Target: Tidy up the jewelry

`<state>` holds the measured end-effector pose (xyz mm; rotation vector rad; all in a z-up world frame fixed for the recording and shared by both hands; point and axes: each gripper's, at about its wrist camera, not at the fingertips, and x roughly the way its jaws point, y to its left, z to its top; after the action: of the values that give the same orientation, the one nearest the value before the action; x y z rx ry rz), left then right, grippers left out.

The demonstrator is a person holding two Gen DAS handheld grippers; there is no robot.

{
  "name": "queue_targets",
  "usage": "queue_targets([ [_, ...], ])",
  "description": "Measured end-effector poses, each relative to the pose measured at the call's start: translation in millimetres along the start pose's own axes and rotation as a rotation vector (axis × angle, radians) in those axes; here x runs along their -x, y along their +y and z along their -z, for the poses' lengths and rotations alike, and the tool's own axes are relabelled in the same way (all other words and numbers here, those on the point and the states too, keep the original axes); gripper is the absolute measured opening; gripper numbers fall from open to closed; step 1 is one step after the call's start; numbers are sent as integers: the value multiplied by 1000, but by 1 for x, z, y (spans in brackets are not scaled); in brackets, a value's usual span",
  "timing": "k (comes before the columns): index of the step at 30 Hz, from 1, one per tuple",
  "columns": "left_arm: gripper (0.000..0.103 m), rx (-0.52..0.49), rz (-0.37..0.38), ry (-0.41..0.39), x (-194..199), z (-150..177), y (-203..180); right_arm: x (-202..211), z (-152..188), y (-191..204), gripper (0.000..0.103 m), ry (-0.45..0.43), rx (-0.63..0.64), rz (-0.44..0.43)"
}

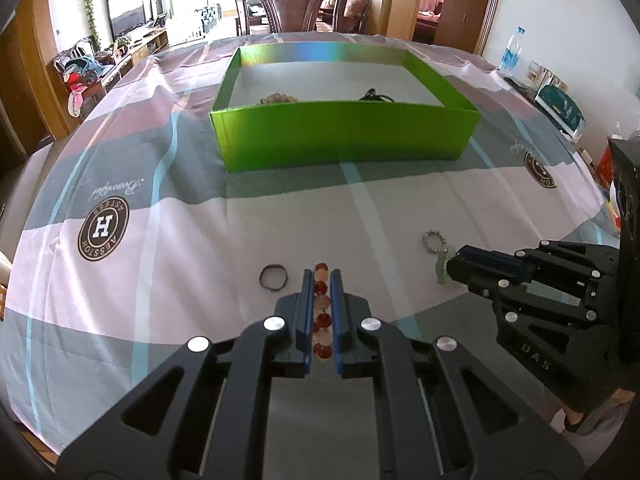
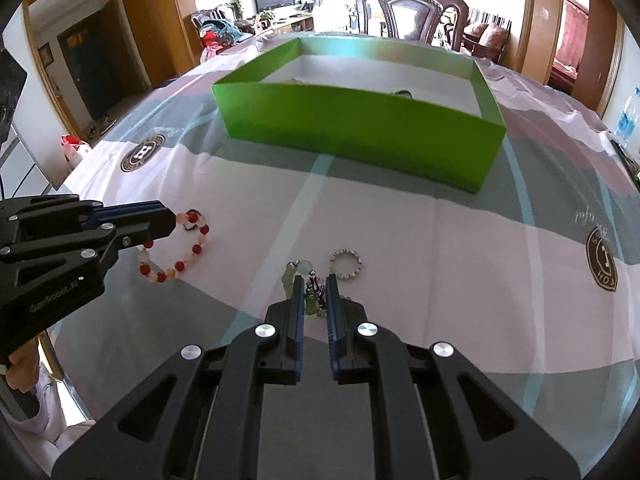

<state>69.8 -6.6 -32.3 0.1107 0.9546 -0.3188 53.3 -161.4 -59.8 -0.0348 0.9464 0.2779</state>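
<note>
My left gripper (image 1: 321,276) is shut on a red and pink bead bracelet (image 1: 322,312), which hangs in a loop in the right wrist view (image 2: 188,248). My right gripper (image 2: 313,282) is shut on a pale green bead bracelet (image 2: 306,270) with a dark charm; it also shows in the left wrist view (image 1: 443,268). A silver bead ring (image 2: 346,264) lies on the cloth right of it. A dark ring (image 1: 273,277) lies left of my left gripper. The green box (image 1: 344,136) stands ahead and holds a beige bracelet (image 1: 279,99) and a dark item (image 1: 376,97).
The table has a pink, grey and blue checked cloth (image 1: 160,240). A dark wooden chair (image 1: 292,4) stands behind the far edge. A water bottle (image 1: 512,52) and boxes stand at the right side.
</note>
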Motion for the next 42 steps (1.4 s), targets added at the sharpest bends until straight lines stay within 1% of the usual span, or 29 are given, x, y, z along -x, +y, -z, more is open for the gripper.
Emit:
queue_targets([
  [7, 9, -6, -8, 11, -5, 3, -1, -4, 7, -13, 11, 16, -34, 41],
  [10, 13, 5, -18, 11, -6, 3, 3, -4, 12, -26, 12, 22, -61, 72],
  [12, 19, 19, -29, 11, -6, 3, 8, -3, 16, -35, 15, 24, -81, 104],
  [14, 22, 36, -40, 9, -5, 3, 15, -1, 19, -44, 16, 23, -96, 143],
  [16, 23, 46, -47, 11, -5, 4, 20, 2, 21, -51, 19, 24, -111, 156],
  [17, 25, 49, -49, 13, -6, 4, 21, 3, 21, -53, 22, 23, -115, 158],
  [19, 31, 58, -56, 15, -6, 5, 25, 7, 21, -54, 42, 13, -115, 164],
  [21, 36, 59, -62, 19, -6, 7, 28, 11, 20, -50, 47, -5, -104, 160],
  [24, 39, 50, -62, 34, -8, 13, 27, 15, 18, -44, 57, -20, -81, 152],
  [27, 43, 9, -42, 55, -11, 22, 15, 11, 18, -41, 59, -12, -64, 169],
  [31, 43, -34, -18, 77, -17, 28, 0, 2, 20, -41, 61, 11, -61, 167],
  [37, 43, -35, -14, 105, -29, 29, -5, -4, 24, -46, 61, 27, -80, 166],
  [40, 39, -34, -18, 104, -31, 29, -4, -3, 21, -51, 61, 17, -104, 167],
  [42, 35, -35, -21, 101, -31, 29, -4, -3, 20, -52, 61, 14, -105, 176],
])
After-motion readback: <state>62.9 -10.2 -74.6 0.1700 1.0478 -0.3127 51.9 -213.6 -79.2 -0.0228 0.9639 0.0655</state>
